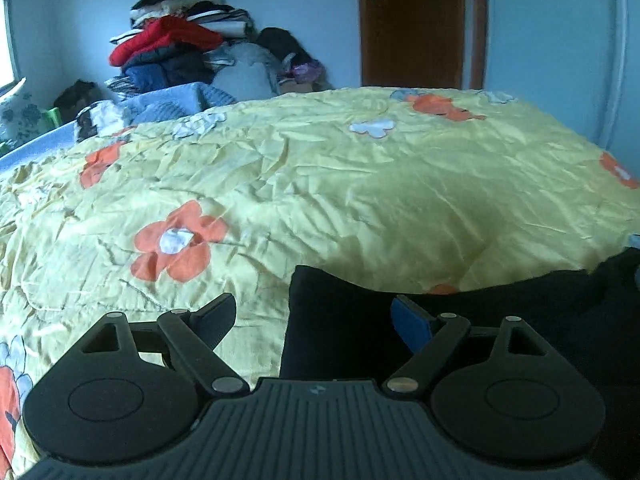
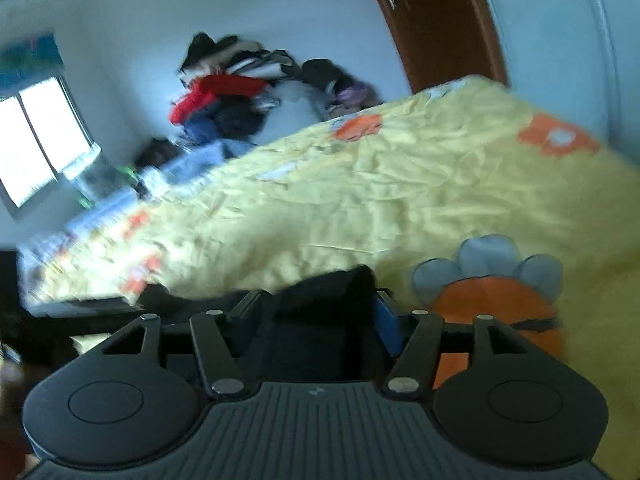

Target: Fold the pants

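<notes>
Black pants lie on the near edge of a bed with a yellow flowered quilt. In the left wrist view their left corner rises between my wide-spread fingers. My left gripper is open and the cloth lies loose between the jaws. In the right wrist view the picture is blurred by motion. The pants bulge up between the fingers of my right gripper, whose jaws stand partly apart around the cloth's right corner. The quilt lies beyond.
A tall heap of clothes is stacked at the bed's far left corner, with folded blue blankets beside it. A brown door stands behind the bed. A window is on the left wall.
</notes>
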{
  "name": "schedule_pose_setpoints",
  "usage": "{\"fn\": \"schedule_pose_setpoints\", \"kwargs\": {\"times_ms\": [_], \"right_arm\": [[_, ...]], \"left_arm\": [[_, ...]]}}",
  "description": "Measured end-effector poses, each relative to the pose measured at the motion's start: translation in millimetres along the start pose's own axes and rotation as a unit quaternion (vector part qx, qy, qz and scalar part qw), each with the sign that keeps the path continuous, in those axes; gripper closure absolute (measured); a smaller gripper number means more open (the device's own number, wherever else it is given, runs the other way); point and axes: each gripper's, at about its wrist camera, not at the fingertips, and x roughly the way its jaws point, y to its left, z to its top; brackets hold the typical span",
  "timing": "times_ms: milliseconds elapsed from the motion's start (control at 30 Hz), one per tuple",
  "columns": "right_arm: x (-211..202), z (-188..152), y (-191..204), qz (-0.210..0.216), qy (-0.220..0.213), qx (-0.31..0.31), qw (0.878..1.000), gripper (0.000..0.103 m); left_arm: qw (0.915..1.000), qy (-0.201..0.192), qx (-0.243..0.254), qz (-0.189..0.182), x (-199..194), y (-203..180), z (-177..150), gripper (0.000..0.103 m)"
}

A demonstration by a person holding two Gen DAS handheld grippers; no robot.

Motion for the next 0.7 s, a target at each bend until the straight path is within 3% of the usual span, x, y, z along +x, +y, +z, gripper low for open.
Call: {"fn": "schedule_pose_setpoints", "kwargs": {"times_ms": [100,200,300,333,400,467,500,600,700], "right_arm": [[6,2,5,-0.014,0.003,-0.034,0.999,0.082],[6,-2,15,-0.072,0.002,-0.098,0.993,0.091],[8,-12,24,-0.215,-0.007,-0.186,0.959,0.095],[3,-11,18,-0.210,-0.007,-0.164,0.964,0.095],[-15,-9,9,-0.149,-0.034,-0.102,0.983,0.095],[-28,-6,16,-0.094,-0.050,-0.089,0.990,0.095],[-26,-4,23,-0.072,-0.038,-0.096,0.992,0.094],[-8,-3,34,-0.070,0.002,-0.110,0.991,0.089],[-6,-5,22,-0.048,0.005,-0.060,0.997,0.089]], "left_arm": [[0.9998,-0.005,-0.014,0.012,4,1,-5,0.016],[0.9992,-0.007,-0.032,0.025,8,4,-8,0.016],[0.9979,-0.007,-0.053,0.036,11,9,-9,0.015],[0.9978,-0.007,-0.056,0.035,11,9,-9,0.015],[0.9979,-0.011,-0.054,0.034,10,9,-9,0.015],[0.9980,-0.014,-0.047,0.039,9,7,-9,0.013],[0.9981,-0.016,-0.041,0.043,8,4,-9,0.011],[0.9982,-0.019,-0.032,0.046,6,2,-10,0.008],[0.9981,-0.013,-0.048,0.036,8,6,-11,0.006]]}}
